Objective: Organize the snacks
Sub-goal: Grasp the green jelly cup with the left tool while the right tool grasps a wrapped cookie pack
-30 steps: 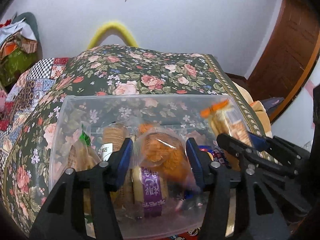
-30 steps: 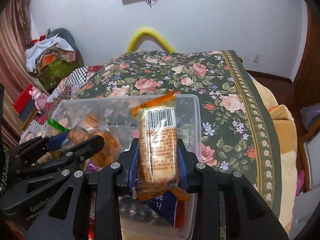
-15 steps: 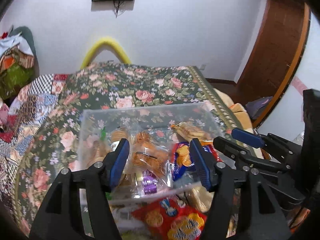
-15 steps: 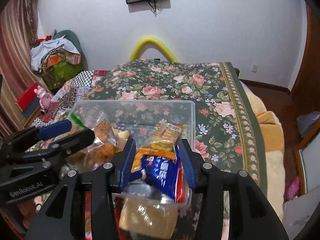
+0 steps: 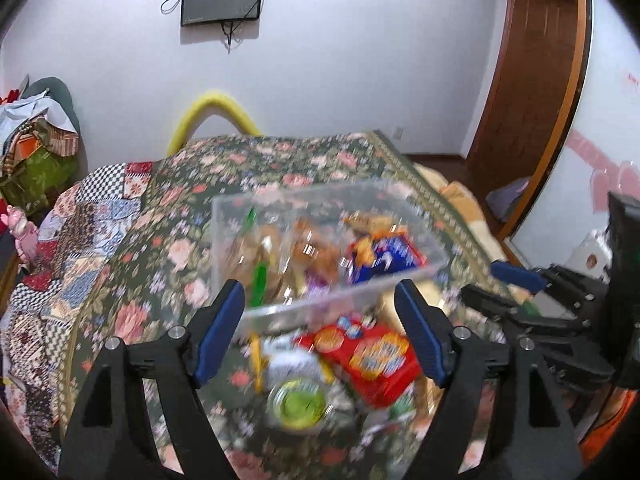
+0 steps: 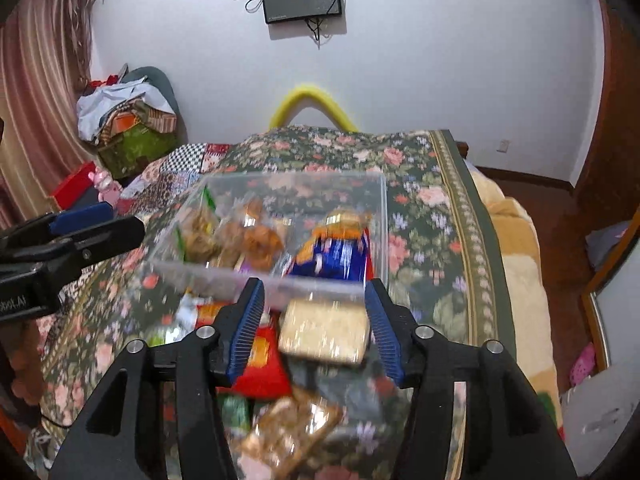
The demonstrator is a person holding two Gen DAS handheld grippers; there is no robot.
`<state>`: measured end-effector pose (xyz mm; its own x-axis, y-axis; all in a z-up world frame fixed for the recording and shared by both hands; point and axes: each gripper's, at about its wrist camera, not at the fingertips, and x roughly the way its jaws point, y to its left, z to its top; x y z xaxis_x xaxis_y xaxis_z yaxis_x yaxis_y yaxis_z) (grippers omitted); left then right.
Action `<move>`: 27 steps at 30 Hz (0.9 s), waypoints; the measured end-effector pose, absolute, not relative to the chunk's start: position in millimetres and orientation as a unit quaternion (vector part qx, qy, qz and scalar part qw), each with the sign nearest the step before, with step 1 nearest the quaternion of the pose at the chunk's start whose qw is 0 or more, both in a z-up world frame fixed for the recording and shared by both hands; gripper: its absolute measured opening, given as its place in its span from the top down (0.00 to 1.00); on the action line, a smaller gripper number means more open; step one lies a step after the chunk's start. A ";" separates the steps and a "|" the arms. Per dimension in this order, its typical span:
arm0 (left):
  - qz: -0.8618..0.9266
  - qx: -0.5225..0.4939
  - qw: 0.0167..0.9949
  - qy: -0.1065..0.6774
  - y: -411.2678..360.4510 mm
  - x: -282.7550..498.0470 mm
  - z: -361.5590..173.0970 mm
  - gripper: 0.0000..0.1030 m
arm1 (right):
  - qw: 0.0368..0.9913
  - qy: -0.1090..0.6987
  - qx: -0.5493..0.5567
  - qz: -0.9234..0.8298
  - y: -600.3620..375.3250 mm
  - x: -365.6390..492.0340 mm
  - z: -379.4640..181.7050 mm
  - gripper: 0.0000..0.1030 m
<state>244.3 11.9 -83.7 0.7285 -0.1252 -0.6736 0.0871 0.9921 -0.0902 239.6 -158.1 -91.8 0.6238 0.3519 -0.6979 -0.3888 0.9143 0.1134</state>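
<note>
A clear plastic box (image 5: 424, 240) stands on the floral bedspread and holds several snack packs, among them a blue pack (image 5: 380, 258) and brown cookie packs (image 6: 260, 236). The box also shows in the right wrist view (image 6: 378, 216). My left gripper (image 5: 320, 332) is open and empty, held back above a red snack bag (image 5: 376, 360) and a green-lidded cup (image 5: 298, 402). My right gripper (image 6: 314, 324) is open and empty above a tan cracker pack (image 6: 324, 334) in front of the box. Both views are motion-blurred.
More loose packs lie in front of the box, such as a golden wrapper (image 6: 288, 436). The floral bedspread (image 6: 424, 200) spreads around it. A patchwork quilt (image 5: 72, 232) lies left. A yellow arch (image 5: 216, 108) stands at the bed's far end.
Both grippers have let go of their snack packs into the box, opened, and pulled back and up. The loose packs in front of the box have come into view.
</note>
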 end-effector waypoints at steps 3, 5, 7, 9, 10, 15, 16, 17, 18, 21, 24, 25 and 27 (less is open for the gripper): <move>-0.056 -0.019 0.922 0.383 19.1 229.8 -99.4 0.25 | 0.897 0.391 -0.039 0.200 -157.6 230.9 -103.5 0.51; -0.054 -0.015 0.918 0.393 24.0 219.5 -109.1 0.25 | 0.895 0.400 -0.039 0.195 -158.6 227.2 -111.7 0.50; -0.052 -0.011 0.914 0.402 27.0 209.1 -118.6 0.25 | 0.888 0.416 -0.032 0.195 -160.5 222.4 -122.4 0.50; -0.050 -0.003 0.910 0.410 29.2 201.0 -129.0 0.25 | 0.880 0.433 -0.032 0.194 -160.1 218.1 -134.6 0.50; -0.049 0.001 0.909 0.414 30.0 197.9 -134.1 0.25 | 0.876 0.441 -0.035 0.193 -159.2 216.6 -140.8 0.50; -0.043 -0.013 0.898 0.438 35.4 190.5 -163.5 0.25 | 0.861 0.467 -0.038 0.196 -152.6 213.9 -160.3 0.48; -0.044 -0.018 0.895 0.443 35.6 190.8 -169.3 0.25 | 0.858 0.472 -0.036 0.199 -149.9 214.9 -162.6 0.47; -0.044 -0.021 0.893 0.448 35.6 191.7 -174.9 0.25 | 0.856 0.474 -0.033 0.201 -148.2 215.4 -164.2 0.43; -0.045 -0.022 0.891 0.452 34.8 192.7 -178.4 0.25 | 0.856 0.475 -0.034 0.202 -145.2 216.5 -166.2 0.40; -0.048 -0.024 0.886 0.461 31.0 198.2 -189.5 0.25 | 0.857 0.472 -0.050 0.202 -139.6 212.5 -169.0 0.40; -0.048 -0.022 0.884 0.465 28.1 205.7 -198.4 0.25 | 0.857 0.470 -0.061 0.204 -141.8 209.4 -170.1 0.40; -0.049 -0.024 0.883 0.467 27.5 208.3 -200.8 0.25 | 0.857 0.471 -0.059 0.203 -146.1 208.8 -170.2 0.40; -0.051 -0.027 0.880 0.471 25.8 213.9 -206.1 0.25 | 0.857 0.473 -0.054 0.196 -155.5 208.7 -170.7 0.40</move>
